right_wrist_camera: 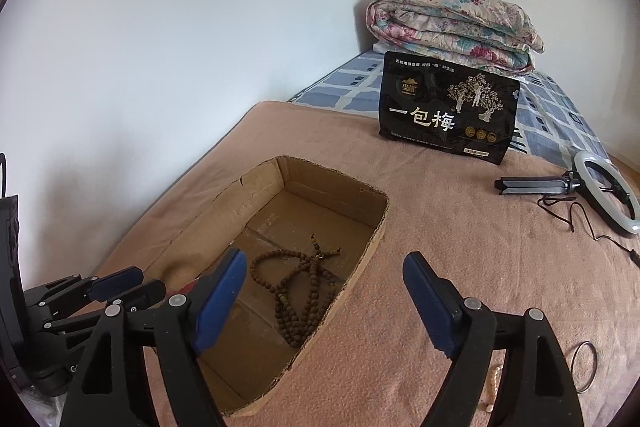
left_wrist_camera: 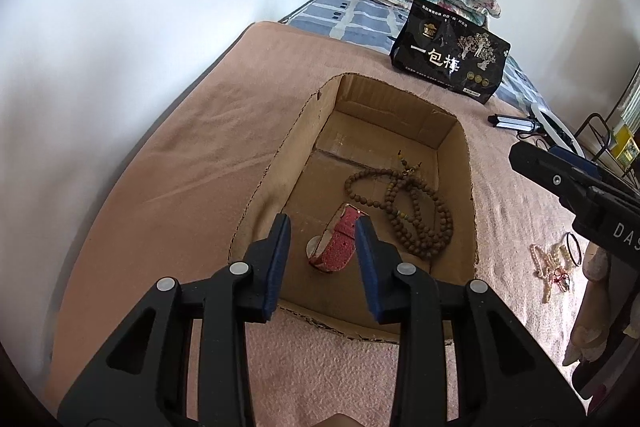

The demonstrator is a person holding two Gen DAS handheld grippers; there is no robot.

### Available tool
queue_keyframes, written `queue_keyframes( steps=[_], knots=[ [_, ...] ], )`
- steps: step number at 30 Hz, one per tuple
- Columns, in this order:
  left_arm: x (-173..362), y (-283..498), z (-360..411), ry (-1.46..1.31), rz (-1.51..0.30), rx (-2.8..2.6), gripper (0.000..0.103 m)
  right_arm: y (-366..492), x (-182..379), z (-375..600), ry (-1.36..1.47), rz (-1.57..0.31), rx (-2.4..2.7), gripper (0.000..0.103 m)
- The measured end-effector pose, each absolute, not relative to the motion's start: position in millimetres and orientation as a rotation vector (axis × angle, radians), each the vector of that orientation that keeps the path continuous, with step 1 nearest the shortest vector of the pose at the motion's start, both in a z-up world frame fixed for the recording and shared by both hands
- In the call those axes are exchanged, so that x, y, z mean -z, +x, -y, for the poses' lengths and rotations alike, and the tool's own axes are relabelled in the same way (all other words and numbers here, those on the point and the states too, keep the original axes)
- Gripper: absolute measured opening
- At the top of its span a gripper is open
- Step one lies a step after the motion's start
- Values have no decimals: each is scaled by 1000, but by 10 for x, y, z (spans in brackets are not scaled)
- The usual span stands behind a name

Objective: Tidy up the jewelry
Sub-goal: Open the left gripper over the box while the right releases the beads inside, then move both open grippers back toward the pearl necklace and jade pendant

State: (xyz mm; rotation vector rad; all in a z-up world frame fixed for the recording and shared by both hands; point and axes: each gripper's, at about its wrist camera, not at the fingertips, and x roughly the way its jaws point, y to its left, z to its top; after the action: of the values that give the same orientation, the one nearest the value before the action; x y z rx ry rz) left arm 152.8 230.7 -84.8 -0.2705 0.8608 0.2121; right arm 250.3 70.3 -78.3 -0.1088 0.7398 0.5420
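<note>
a: why is the left gripper (left_wrist_camera: pixel 323 223) spread over the cardboard box (left_wrist_camera: pixel 460 163)?

b: it grips nothing; the red watch (left_wrist_camera: pixel 335 247) lies just below it.

a: the right gripper (right_wrist_camera: pixel 325 269)?

b: wide apart, empty; brown beads (right_wrist_camera: pixel 298 291) lie just ahead in the box.

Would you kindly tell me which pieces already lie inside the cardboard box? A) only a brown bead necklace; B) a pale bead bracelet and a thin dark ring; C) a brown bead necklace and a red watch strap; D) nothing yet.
C: the brown bead necklace and the red watch strap both rest on the cardboard box floor.
</note>
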Motion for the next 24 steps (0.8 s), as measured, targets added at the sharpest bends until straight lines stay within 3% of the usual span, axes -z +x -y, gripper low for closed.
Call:
queue_keyframes(
  steps=[14,17,24],
  knots=[
    [584,1426,-1974,-222,-799,-165,33,2309,557,-153,-154,-693,-431,92],
    [544,1418,-1859,-208,-789,-146,33,2284,521,14,-146,-690,-407,100],
    [511,1469,-1573,-195,-789,-92,33,2224,482,447,-141,-695,-357,102]
  ],
)
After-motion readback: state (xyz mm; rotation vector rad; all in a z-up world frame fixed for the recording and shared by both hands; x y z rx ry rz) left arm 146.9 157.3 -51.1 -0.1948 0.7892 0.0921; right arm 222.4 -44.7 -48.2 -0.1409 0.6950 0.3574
